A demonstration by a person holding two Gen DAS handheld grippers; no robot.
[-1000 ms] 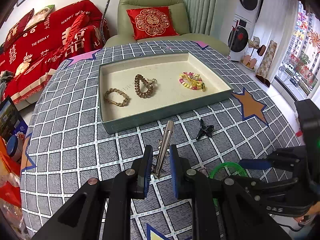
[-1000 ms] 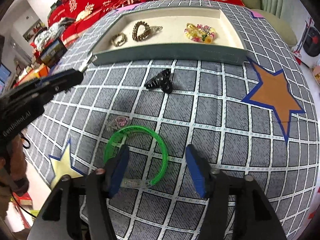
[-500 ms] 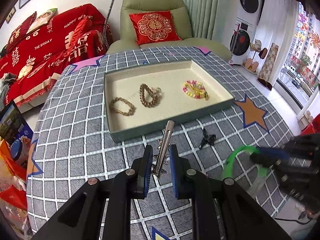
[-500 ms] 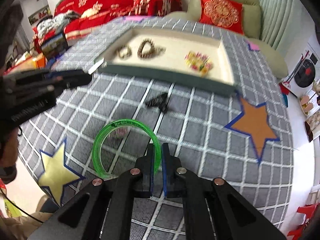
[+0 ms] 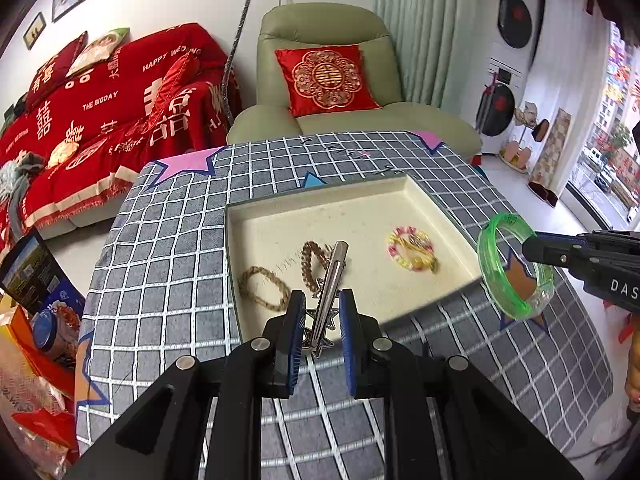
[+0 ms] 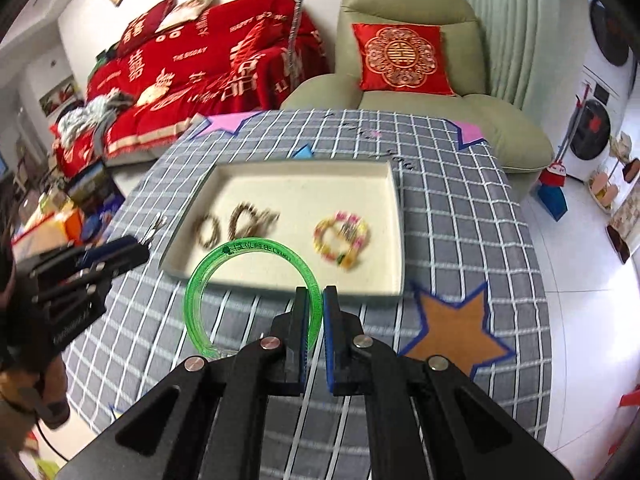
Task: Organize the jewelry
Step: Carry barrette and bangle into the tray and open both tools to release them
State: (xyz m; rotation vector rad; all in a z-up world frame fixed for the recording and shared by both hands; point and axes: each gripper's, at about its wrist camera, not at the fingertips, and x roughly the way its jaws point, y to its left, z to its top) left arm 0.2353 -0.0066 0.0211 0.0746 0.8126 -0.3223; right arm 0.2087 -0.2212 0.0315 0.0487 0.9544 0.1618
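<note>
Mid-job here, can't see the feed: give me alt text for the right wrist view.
The right claw is shut on a green bangle, held up in front of a shallow cream tray on a grey checked tablecloth. The tray holds two brown chain bracelets and a colourful beaded bracelet; the left claw reaches in from the left.

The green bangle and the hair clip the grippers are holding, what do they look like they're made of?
Green bangle: likely translucent plastic or resin; the tray and table show through it, with a glossy edge and dark lettering on top. Hair clip: probably polished metal; silvery, reflective bar with small star shapes at its base.
</note>
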